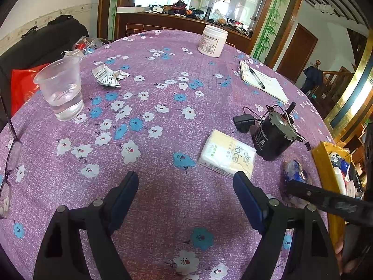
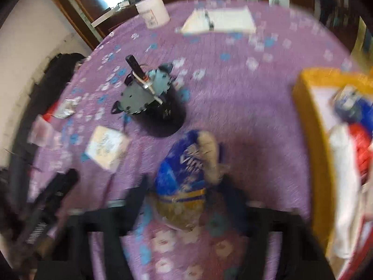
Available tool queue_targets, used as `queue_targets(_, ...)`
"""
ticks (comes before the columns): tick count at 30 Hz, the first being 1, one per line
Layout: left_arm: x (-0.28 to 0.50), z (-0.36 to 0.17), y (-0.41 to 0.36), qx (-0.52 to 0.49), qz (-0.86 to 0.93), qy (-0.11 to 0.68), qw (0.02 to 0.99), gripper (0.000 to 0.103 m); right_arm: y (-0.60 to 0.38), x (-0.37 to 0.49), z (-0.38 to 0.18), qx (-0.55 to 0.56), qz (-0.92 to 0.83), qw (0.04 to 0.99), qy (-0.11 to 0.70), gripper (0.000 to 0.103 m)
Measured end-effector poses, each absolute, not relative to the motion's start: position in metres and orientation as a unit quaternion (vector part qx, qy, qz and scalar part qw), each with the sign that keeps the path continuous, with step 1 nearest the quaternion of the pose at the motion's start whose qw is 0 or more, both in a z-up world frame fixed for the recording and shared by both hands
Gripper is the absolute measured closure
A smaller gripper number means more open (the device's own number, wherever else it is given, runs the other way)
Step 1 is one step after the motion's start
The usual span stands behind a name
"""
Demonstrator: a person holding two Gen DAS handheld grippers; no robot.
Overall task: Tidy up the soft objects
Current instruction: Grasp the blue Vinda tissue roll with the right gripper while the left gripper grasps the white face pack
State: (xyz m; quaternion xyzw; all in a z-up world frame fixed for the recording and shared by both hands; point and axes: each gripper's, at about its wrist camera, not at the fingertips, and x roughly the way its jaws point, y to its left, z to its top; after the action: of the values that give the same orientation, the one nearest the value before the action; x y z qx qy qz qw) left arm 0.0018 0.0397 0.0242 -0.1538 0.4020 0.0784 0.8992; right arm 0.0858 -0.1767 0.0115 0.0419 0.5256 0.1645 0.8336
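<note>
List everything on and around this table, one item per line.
Tablecloth: one, purple with white and blue flowers, covers the table.
Plastic cup: one, clear, holds water, far left.
Crumpled paper: one, white, right of the cup.
Jar: one, white, far edge.
Notepad: one, white, far right; black pen on it.
Motor: one, black with metal top, right of centre.
Tissue pack: one, white and yellow, left of the motor.
Blue packet: one, blue and tan, between the right tongs.
Yellow box: one, right edge, holds soft packs.
Glasses: one pair, left edge.
Left tongs: black, blue pads, open, nothing between them.
Right tongs: black, blurred, around the blue packet.
</note>
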Motion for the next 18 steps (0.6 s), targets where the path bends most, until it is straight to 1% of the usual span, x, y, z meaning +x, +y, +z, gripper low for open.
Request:
queue_targets(6, 0.001, 0.028, 0.033, -0.144, 0.066, 0.398, 0.904, 0.02, -0.204, 0.074, 0.014, 0.083, 0.162, 0.866, 0.465, 0.054)
queue_targets(7, 0.004, 0.029, 0.029, -0.135, 0.058, 0.404, 0.903, 0.02, -0.208, 0.073, 0.012, 0.088, 0.165, 0.867, 0.462, 0.054)
queue_targets(9, 0.01, 0.032, 0.021, -0.116, 0.048, 0.418, 0.9, 0.012, -0.209, 0.072, 0.009, 0.092, 0.174, 0.866, 0.459, 0.054)
queue_targets(13, 0.035, 0.031, 0.002, -0.06, 0.016, 0.459, 0.886, 0.011, -0.201, 0.066, 0.012, 0.077, 0.19, 0.873, 0.443, 0.054)
queue_targets(18, 0.061, 0.021, -0.002, -0.024, 0.034, 0.473, 0.88, 0.011, -0.2, 0.062, 0.012, 0.082, 0.209, 0.869, 0.44, 0.053)
